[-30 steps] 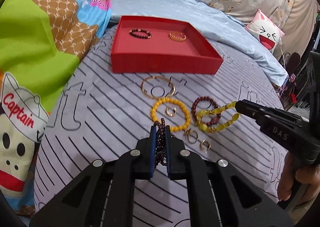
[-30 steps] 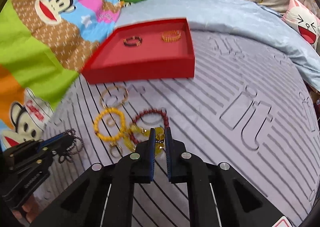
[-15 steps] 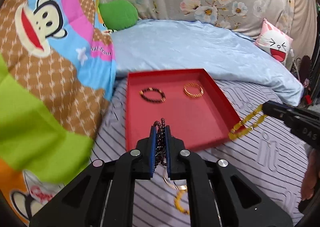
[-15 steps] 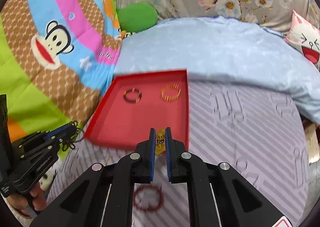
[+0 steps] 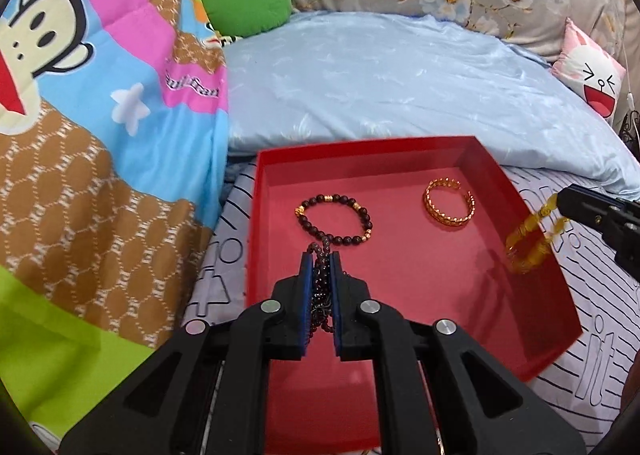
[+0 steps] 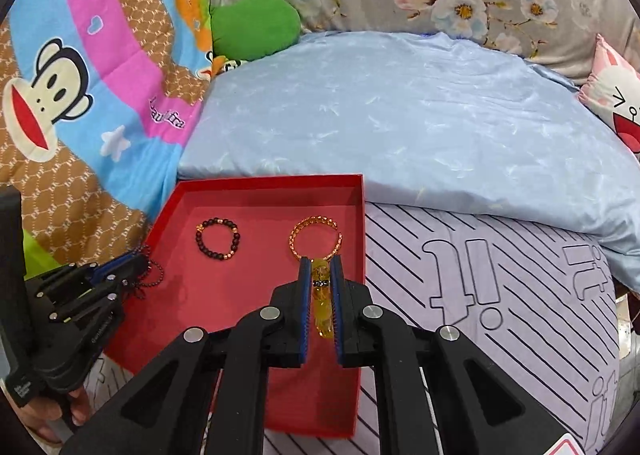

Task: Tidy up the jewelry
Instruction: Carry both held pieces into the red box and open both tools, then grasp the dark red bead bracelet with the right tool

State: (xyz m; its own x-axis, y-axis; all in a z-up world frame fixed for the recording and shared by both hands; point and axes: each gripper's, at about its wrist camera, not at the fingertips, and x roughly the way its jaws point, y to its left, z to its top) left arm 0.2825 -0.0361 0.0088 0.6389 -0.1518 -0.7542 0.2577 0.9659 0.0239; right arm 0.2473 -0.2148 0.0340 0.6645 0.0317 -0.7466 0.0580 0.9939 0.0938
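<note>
The red tray (image 5: 536,255) looks like matt card with a smooth floor. In it, the dark bead bracelet (image 5: 334,221) has glossy round beads with small gold-coloured spacers, and the gold cuff bangle (image 5: 449,203) shines like openwork metal. The yellow bead bracelet (image 6: 322,311) looks translucent and glassy. The striped bedsheet (image 6: 500,295) and the pale blue quilt (image 5: 380,83) are cloth, the quilt faintly satiny. The gripper fingers (image 5: 306,295) are matt black plastic with blue pads and bright metal screws.

Red tray (image 5: 532,295), gold bangle (image 5: 449,203), translucent yellow beads (image 6: 322,309), and lilac sheet (image 6: 500,295) with black stripes.
</note>
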